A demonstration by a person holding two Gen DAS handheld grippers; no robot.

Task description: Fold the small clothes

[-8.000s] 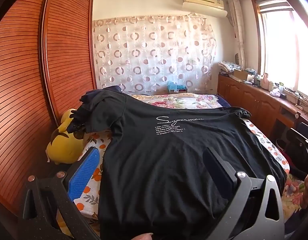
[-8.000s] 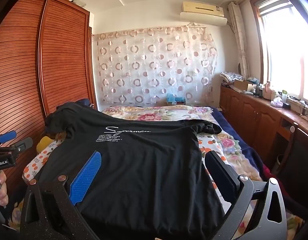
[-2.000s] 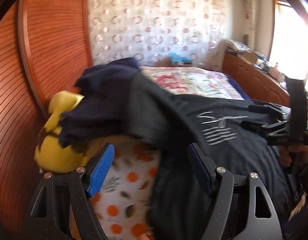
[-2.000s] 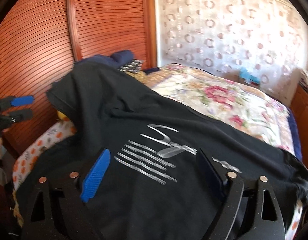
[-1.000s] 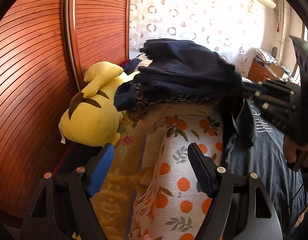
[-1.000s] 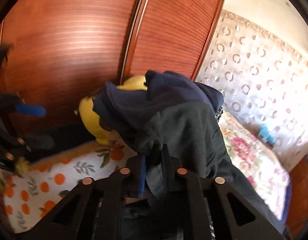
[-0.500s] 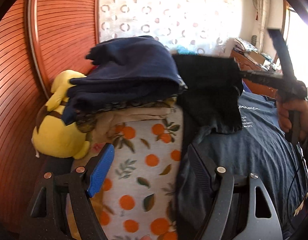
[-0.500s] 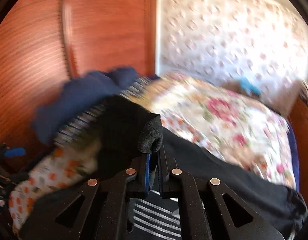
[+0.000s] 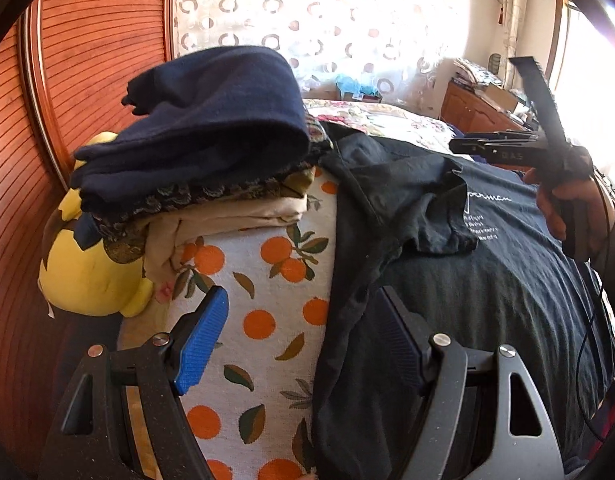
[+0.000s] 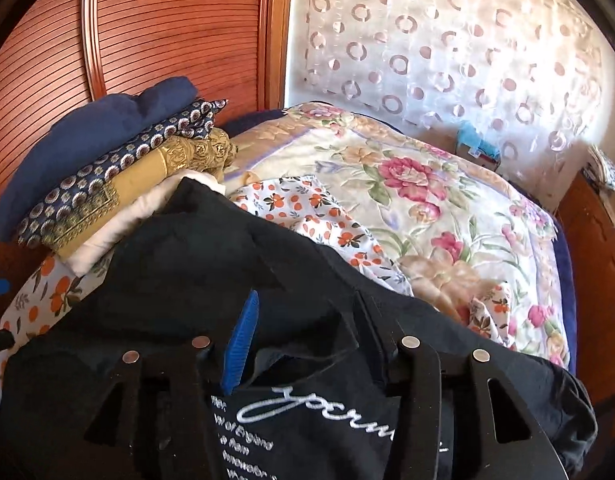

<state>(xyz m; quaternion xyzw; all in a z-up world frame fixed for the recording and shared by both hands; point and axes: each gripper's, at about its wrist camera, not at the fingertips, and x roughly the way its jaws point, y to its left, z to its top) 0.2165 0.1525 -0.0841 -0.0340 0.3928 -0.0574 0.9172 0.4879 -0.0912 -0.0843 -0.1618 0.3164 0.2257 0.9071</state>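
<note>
Slatted wooden wardrobe (image 10: 167, 28) beside circle-patterned curtain (image 10: 447, 40), sunlit behind floral bed (image 10: 407, 184).

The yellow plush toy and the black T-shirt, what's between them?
In the left wrist view, orange-print bedding lies between the yellow plush toy and the black T-shirt.

Bright daylight from blown-out window (image 9: 595, 76), glare on curtain (image 10: 447, 40), fisheye-bent edges, dark corners, sharp focus
</note>
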